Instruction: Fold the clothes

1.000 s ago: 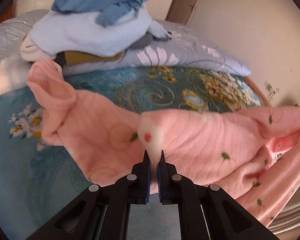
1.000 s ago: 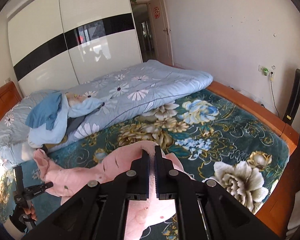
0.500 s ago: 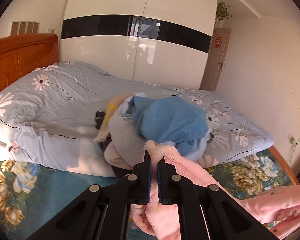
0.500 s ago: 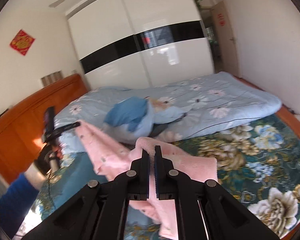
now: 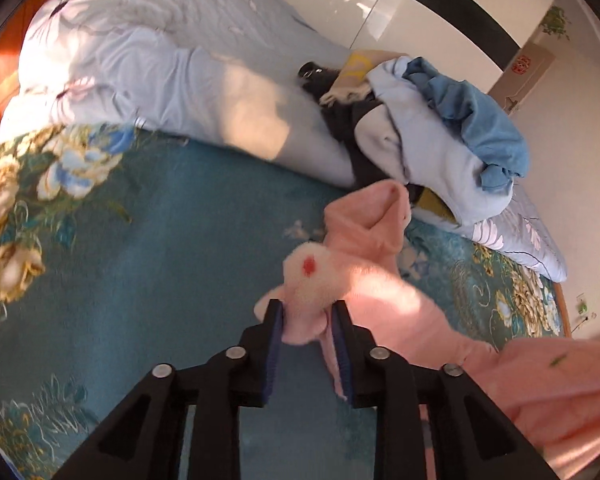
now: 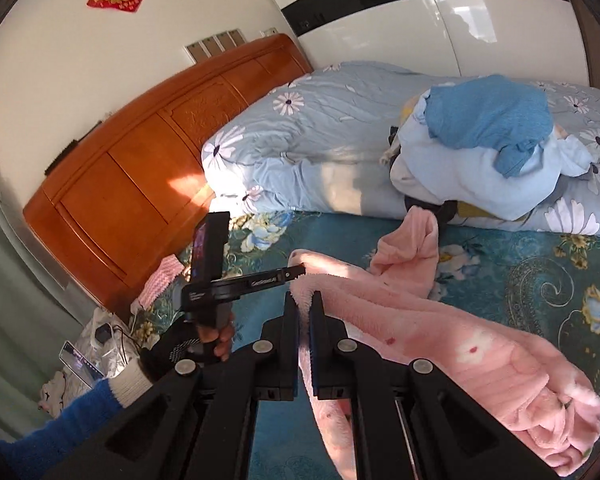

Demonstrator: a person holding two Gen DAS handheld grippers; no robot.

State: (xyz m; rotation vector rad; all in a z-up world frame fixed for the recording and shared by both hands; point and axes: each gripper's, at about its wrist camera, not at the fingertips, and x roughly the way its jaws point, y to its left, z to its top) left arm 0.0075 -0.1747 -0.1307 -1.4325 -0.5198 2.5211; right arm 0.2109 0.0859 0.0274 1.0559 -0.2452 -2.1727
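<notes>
Pink fleece garment (image 5: 364,280), held at two points over a teal flowered bedspread (image 5: 160,240).

Left gripper (image 5: 307,312): jaws parted, a bunch of pink cloth between them. Right gripper (image 6: 305,300): jaws nearly together, pinching a fleece edge. Garment trails rightward across the bed. Behind: pale blue quilt (image 6: 300,128) bearing a heap of blue clothes (image 6: 488,128); wooden headboard (image 6: 152,184).
</notes>
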